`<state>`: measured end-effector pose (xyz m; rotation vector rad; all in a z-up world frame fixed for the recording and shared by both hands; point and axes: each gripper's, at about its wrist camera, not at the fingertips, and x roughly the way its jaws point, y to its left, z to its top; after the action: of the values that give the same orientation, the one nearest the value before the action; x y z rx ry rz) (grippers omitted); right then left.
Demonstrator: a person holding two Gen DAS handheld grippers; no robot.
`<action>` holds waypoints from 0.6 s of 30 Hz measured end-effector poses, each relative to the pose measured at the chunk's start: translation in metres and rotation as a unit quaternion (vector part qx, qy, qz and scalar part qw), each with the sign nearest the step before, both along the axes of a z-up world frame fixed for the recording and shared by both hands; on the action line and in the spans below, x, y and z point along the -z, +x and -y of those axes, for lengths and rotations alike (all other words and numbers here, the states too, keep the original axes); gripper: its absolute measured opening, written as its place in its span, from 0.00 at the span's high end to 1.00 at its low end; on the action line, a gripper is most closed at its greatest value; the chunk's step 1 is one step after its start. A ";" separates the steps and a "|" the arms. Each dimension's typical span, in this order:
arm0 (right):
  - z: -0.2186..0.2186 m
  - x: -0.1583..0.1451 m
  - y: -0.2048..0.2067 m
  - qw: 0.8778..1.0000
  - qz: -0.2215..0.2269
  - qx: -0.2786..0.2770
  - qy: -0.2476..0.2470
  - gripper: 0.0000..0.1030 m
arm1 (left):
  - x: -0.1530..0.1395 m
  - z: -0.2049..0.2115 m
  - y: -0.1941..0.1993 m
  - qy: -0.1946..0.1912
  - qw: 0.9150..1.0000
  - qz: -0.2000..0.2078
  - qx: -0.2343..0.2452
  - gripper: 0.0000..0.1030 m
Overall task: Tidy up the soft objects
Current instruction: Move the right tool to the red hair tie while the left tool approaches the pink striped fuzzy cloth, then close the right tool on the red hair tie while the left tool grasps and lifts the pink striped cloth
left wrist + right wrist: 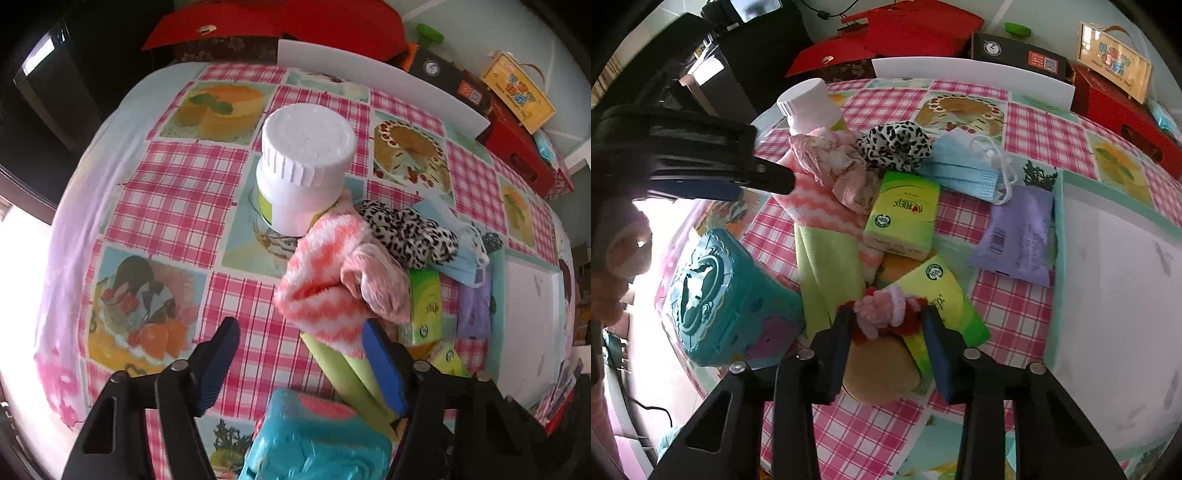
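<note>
The soft things lie in a heap on the checked tablecloth (177, 177), and the next move turns on which tongs sit over which piece. Starting at the left, the left tongs (301, 354) point steeply down with the jaws wide apart and nothing pinched; the pink-and-white fuzzy sock (321, 291) lies just ahead of them and slightly toward their right jaw, its lower end close against that blue pad, with its long axis running away from the tongs toward the white bottle (303, 166). Beyond it the leopard-print scrunchie (406, 229) and blue face mask (458, 258) lie farther right. Moving right, the right tongs (886, 325) are narrowed round the small pink-and-red fluffy hair tie (882, 314), both pads pressing its sides, so I judge it gripped. It sits above the tan sponge-like pad (882, 373), beside the green tissue pack (942, 295). The white tray (1115, 280) lies to the right of that hand, the nearer one for dropping it off.
</note>
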<state>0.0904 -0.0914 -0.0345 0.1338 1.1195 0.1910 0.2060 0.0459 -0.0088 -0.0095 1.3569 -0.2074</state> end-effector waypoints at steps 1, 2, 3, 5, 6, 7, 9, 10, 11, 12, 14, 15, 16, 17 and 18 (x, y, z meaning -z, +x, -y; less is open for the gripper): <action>0.000 0.001 0.000 1.000 0.001 -0.001 0.001 0.64 | 0.001 0.000 0.002 -0.001 1.000 -0.001 -0.001 0.32; 0.001 0.002 0.002 1.000 0.000 -0.002 0.003 0.64 | 0.002 0.000 0.003 0.000 1.000 0.000 -0.002 0.32; 0.002 0.003 0.002 1.000 -0.001 -0.002 0.006 0.64 | 0.001 0.001 0.004 0.007 1.000 0.002 -0.001 0.32; 0.004 0.004 0.004 1.000 -0.001 -0.002 0.011 0.64 | -0.003 0.001 0.005 0.010 1.000 0.013 0.003 0.32; 0.004 0.005 0.004 1.000 -0.001 -0.003 0.012 0.64 | -0.006 0.002 0.006 0.010 1.000 0.019 0.004 0.32; 0.003 0.005 0.005 1.000 -0.001 -0.003 0.014 0.64 | -0.006 0.002 0.007 0.011 1.000 0.021 0.005 0.32; 0.003 0.005 0.006 1.000 0.000 -0.005 0.014 0.64 | -0.004 0.002 0.010 0.009 1.000 0.018 0.004 0.33; 0.003 0.004 0.006 1.000 0.000 -0.005 0.014 0.64 | -0.001 0.002 0.011 0.006 1.000 0.013 0.004 0.38; 0.002 0.004 0.006 1.000 0.000 -0.006 0.015 0.64 | 0.001 0.003 0.012 0.003 1.000 0.008 0.003 0.42; 0.003 0.004 0.005 1.000 -0.001 -0.005 0.015 0.64 | 0.006 0.004 0.013 -0.002 1.000 -0.002 0.004 0.48; 0.004 0.004 0.005 1.000 -0.001 -0.005 0.019 0.64 | 0.011 0.006 0.012 -0.008 1.000 -0.012 0.005 0.51; 0.005 0.004 0.005 1.000 -0.001 -0.004 0.020 0.65 | 0.013 0.008 0.012 -0.010 1.000 -0.014 0.009 0.57; 0.005 0.004 0.005 1.000 0.000 -0.004 0.022 0.65 | 0.014 0.010 0.012 -0.012 1.000 -0.015 0.011 0.64; 0.004 0.003 0.004 1.000 0.000 -0.003 0.023 0.65 | 0.014 0.011 0.012 -0.014 1.000 -0.017 0.013 0.67; 0.004 0.002 0.004 1.000 0.000 -0.003 0.024 0.65 | 0.014 0.012 0.010 -0.016 1.000 -0.017 0.013 0.73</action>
<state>0.0946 -0.0957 -0.0369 0.1724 1.1161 0.2229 0.2161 0.0334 -0.0230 -0.0226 1.3883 -0.2523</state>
